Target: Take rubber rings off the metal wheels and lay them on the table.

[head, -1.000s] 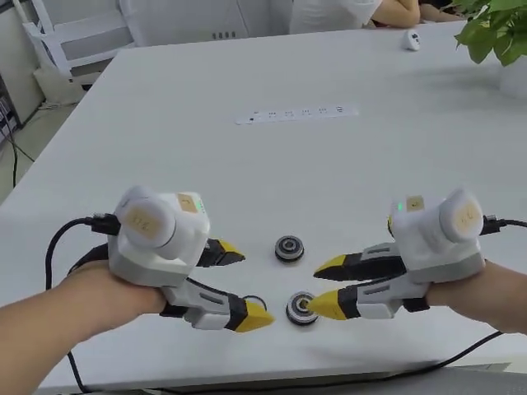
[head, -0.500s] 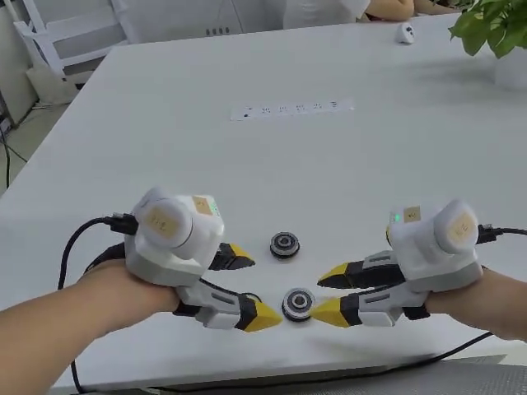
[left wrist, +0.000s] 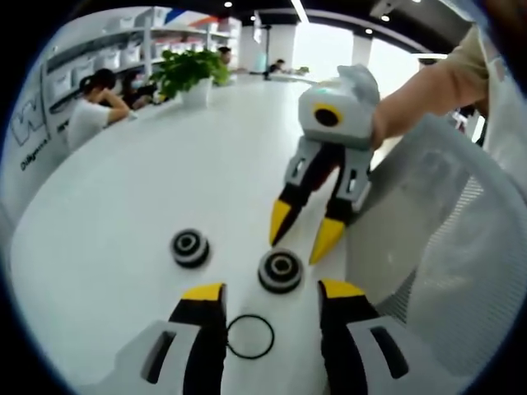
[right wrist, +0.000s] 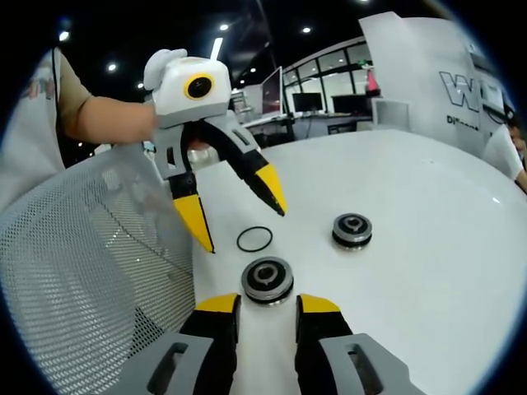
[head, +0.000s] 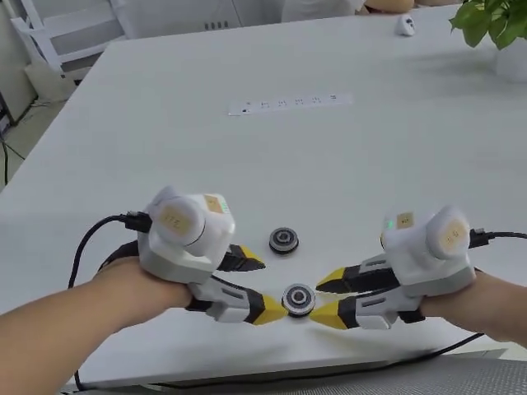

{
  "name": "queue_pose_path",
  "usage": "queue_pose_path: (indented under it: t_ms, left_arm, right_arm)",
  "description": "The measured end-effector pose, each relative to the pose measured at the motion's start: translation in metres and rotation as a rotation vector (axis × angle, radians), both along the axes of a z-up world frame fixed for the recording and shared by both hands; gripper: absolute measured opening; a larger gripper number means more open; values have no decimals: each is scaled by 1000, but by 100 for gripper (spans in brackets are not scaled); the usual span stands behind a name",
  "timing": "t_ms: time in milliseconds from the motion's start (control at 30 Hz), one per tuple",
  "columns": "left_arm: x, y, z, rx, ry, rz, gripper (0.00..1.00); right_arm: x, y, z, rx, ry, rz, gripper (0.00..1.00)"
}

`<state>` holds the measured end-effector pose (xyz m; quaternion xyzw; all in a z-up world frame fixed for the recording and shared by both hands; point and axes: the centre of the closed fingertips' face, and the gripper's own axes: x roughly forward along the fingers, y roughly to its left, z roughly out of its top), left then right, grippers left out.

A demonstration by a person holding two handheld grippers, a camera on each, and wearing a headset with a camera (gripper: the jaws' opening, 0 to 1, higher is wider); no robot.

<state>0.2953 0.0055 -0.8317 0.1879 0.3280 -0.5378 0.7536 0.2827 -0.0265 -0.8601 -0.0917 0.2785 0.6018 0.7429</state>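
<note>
Two metal wheels lie near the table's front edge. The near wheel [head: 298,299] [left wrist: 281,270] [right wrist: 267,280] sits between my two grippers. The far wheel [head: 283,239] [left wrist: 190,247] [right wrist: 352,230] lies a little beyond it. A loose black rubber ring [left wrist: 249,336] [right wrist: 254,239] lies flat on the table between the left gripper's jaws. My left gripper [head: 265,285] [left wrist: 272,290] [right wrist: 240,222] is open, its lower tip almost at the near wheel. My right gripper [head: 324,300] [right wrist: 268,304] [left wrist: 302,240] is open too, its tips just right of that wheel.
A white power strip [head: 290,104] lies mid-table. A green plant [head: 490,20] and a small white object [head: 403,26] stand at the far right. Black cables trail off the front edge [head: 247,374]. A mesh chair back [right wrist: 90,247] is behind the edge.
Both grippers have closed in on the near wheel from either side, narrowing the gap between them. The wheels have not moved; the head camera has shifted slightly.
</note>
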Motion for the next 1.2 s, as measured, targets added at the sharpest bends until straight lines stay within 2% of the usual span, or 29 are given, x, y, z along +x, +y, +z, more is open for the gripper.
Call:
queue_pose_path:
  t_ms: [533, 1200]
  left_arm:
    - [-2, -13, -8, -3, 19, -23, 33]
    - [-6, -29, -16, 13, -5, -81, 20]
  right_arm:
    - [0, 2, -3, 5, -3, -4, 21]
    - [2, 0, -4, 14, 5, -15, 21]
